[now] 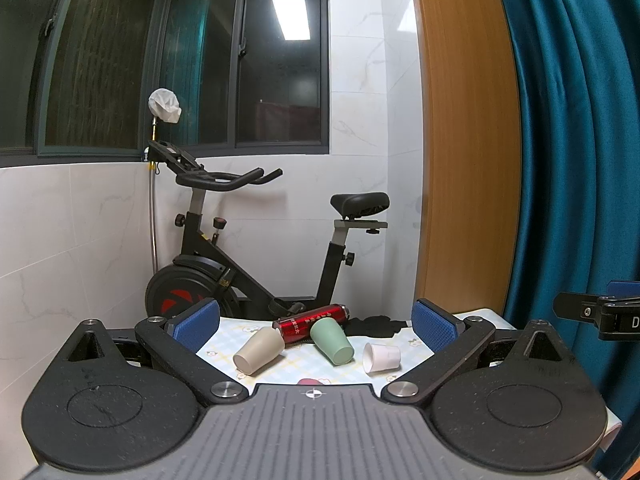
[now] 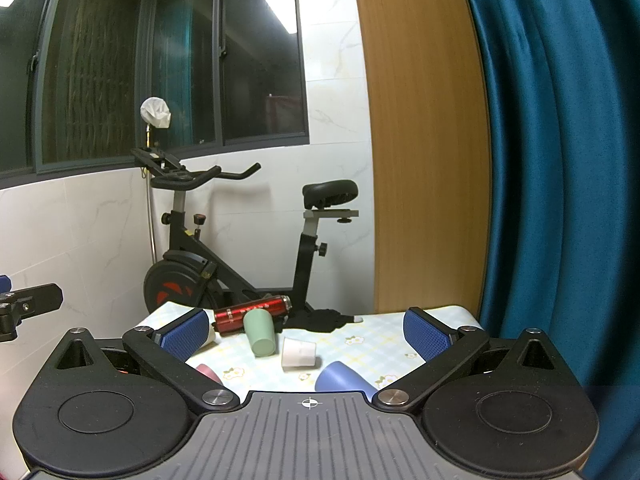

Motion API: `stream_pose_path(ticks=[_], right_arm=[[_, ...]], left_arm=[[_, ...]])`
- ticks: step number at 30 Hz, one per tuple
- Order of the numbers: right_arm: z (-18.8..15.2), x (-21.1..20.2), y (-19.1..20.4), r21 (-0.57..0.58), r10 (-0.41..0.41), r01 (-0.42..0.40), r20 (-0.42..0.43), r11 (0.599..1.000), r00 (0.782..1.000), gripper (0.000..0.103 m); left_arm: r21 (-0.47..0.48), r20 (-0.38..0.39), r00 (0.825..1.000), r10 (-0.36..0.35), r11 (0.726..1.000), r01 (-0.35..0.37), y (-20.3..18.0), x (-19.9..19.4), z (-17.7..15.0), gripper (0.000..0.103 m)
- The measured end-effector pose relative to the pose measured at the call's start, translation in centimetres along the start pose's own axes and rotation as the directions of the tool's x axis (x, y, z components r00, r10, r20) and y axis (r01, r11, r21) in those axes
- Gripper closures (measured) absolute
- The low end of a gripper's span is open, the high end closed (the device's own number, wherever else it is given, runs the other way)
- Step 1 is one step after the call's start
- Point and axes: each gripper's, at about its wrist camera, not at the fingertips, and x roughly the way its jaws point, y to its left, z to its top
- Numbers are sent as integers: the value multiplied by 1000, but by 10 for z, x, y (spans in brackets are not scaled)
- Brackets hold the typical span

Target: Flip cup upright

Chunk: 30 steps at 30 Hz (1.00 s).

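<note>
Several cups lie on their sides on a checked tablecloth point(image 1: 352, 372). A beige cup point(image 1: 258, 350), a green cup point(image 1: 332, 340) and a small white cup point(image 1: 382, 357) show in the left wrist view. In the right wrist view I see the green cup point(image 2: 259, 332), the white cup point(image 2: 298, 353), a blue cup point(image 2: 344, 376) close in front and a pink cup point(image 2: 208, 372) at the left. My left gripper point(image 1: 316, 326) is open and empty, short of the cups. My right gripper point(image 2: 306, 332) is open and empty too.
A red metal bottle point(image 1: 314, 318) lies behind the cups, and it also shows in the right wrist view point(image 2: 252, 313). A black cloth point(image 2: 324, 318) lies at the table's back. An exercise bike point(image 1: 240, 248) stands behind the table. A blue curtain point(image 2: 560, 160) hangs at the right.
</note>
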Motion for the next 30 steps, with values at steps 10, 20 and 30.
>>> stream_pose_path(ticks=[10, 20, 30], right_arm=[[0, 0, 0, 0, 1, -1, 0, 1000, 1000, 0], [0, 1, 0, 0, 1, -1, 0, 1000, 1000, 0], [0, 1, 0, -6, 11, -11, -3, 1000, 1000, 0]], left_arm=[[0, 0, 1000, 0, 1000, 0, 0, 0, 0, 0], [-7, -3, 1000, 2, 1000, -2, 0, -2, 0, 0], [-159, -166, 985, -56, 987, 29, 20, 36, -14, 0]])
